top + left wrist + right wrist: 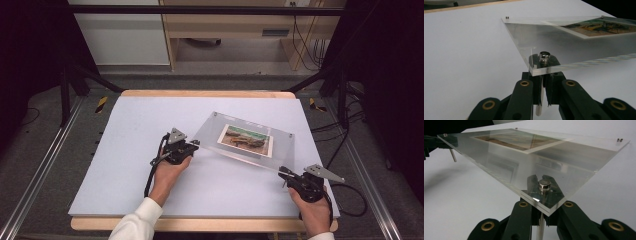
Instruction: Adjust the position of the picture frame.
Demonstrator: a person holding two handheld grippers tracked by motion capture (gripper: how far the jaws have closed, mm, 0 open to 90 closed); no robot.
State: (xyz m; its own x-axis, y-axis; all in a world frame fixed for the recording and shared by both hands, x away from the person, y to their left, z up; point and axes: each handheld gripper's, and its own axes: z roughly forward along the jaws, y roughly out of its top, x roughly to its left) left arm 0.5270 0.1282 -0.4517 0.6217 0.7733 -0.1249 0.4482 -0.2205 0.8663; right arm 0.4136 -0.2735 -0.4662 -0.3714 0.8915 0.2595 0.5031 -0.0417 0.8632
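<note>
Clear acrylic frame (248, 136) w/ silver corner studs; photo (246, 139) inside is brown & green, white border. Counter (125, 150) pale white-grey, light wood edge. Both grippers black w/ brass rivets.

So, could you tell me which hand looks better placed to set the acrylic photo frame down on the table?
Neither clearly: the left gripper and right gripper each clamp a corner post under the acrylic photo frame. It probably needs both lowering together.
</note>
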